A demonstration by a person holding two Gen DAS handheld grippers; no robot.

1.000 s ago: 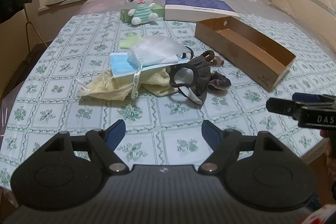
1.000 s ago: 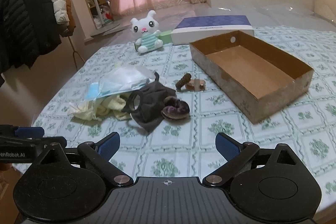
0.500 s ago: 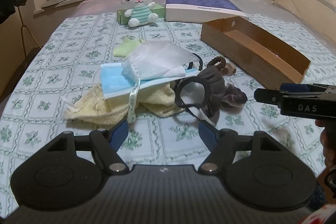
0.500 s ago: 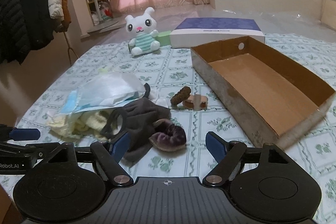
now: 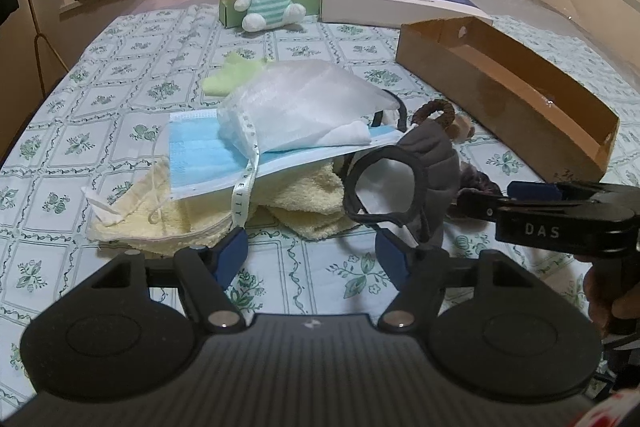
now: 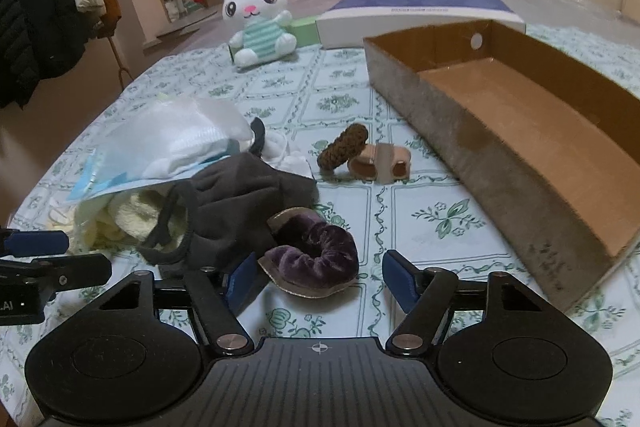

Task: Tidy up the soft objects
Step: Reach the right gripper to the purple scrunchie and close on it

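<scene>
The purple velvet scrunchie point(image 6: 314, 263) lies on the counter point(image 6: 424, 223) beside the grey mask point(image 6: 236, 203), framed by the spread right claw point(image 6: 316, 281); approach seems underway, so next lower, pinch, and carry toward the cardboard box point(image 6: 520, 131).

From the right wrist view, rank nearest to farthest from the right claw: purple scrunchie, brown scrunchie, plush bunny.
1. Purple scrunchie: right at the open right claw, between its tips.
2. Brown scrunchie: mid-table, just left of the cardboard box.
3. Plush bunny: far edge, left.
</scene>
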